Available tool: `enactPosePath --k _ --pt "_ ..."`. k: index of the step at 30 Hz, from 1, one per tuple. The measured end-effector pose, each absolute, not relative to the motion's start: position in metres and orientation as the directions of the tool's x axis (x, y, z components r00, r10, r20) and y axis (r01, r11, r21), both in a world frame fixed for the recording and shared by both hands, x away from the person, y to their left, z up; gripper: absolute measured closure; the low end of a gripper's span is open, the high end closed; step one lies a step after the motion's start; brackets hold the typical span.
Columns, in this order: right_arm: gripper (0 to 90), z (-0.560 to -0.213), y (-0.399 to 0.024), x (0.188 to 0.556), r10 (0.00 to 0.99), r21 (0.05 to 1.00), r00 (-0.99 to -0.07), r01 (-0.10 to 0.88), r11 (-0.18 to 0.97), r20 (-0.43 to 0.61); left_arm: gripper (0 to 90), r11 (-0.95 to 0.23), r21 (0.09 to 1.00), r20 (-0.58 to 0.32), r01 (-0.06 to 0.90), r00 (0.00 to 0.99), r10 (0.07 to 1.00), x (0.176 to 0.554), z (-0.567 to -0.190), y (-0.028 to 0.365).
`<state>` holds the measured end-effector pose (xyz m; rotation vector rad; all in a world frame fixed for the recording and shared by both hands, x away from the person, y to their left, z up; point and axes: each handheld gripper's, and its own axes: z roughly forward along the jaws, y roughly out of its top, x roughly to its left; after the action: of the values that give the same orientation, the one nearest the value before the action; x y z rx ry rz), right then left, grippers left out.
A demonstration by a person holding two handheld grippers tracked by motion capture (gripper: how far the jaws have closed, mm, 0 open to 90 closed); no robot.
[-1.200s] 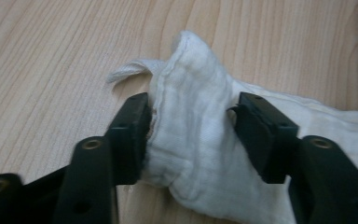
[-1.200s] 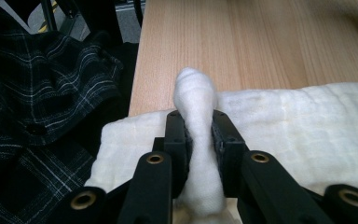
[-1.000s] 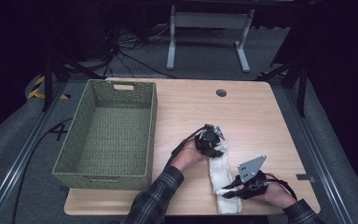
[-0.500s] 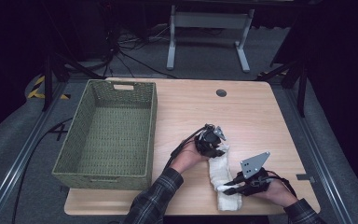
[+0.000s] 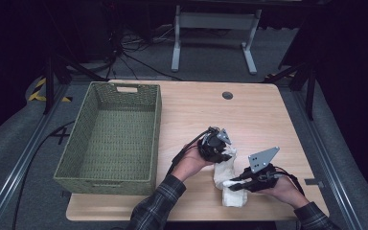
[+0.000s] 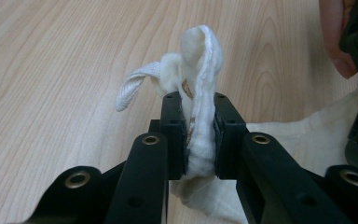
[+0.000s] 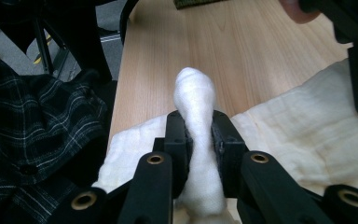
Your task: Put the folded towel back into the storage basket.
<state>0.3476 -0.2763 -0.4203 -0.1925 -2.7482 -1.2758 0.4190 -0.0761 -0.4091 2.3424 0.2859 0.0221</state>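
Here both jaws pinching white cloth (image 5: pixel 226 178); green basket (image 5: pixel 111 136) apparently empty, well left.

A woven green basket (image 5: pixel 110 136) stands on the left half of the wooden table (image 5: pixel 263 115), with a handle slot in its far wall. A small round grommet (image 5: pixel 227 95) sits near the table's far edge. Beyond, a metal stand (image 5: pixel 214 28) and cables (image 5: pixel 134 60) lie on the floor.
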Motion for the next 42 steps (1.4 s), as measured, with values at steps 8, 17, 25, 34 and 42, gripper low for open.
enactPosePath --k 8,17,25,34,42 --pt "79.7 -0.405 -0.268 0.356 0.054 0.759 -0.99 0.134 0.637 0.129 78.0 -0.641 0.723 -0.135 0.259 0.962 0.237 0.417 -0.395 -0.063" --pt "79.7 -0.382 -0.255 0.363 0.012 0.772 -0.994 0.092 0.629 0.109 78.1 -0.601 0.737 -0.159 0.309 0.944 0.29 0.415 -0.369 -0.047" --pt "79.7 -0.356 -0.243 0.369 -0.026 0.775 -0.998 0.033 0.632 0.064 78.1 -0.577 0.749 -0.146 0.325 0.931 0.334 0.412 -0.341 -0.034" --pt "79.7 -0.334 -0.23 0.377 -0.048 0.78 -0.998 -0.003 0.626 0.035 78.1 -0.574 0.757 -0.106 0.312 0.926 0.363 0.411 -0.315 -0.017" --pt "79.7 -0.312 -0.205 0.389 -0.07 0.776 -0.998 -0.035 0.63 0.012 78.1 -0.575 0.763 -0.06 0.295 0.919 0.391 0.413 -0.289 0.017"
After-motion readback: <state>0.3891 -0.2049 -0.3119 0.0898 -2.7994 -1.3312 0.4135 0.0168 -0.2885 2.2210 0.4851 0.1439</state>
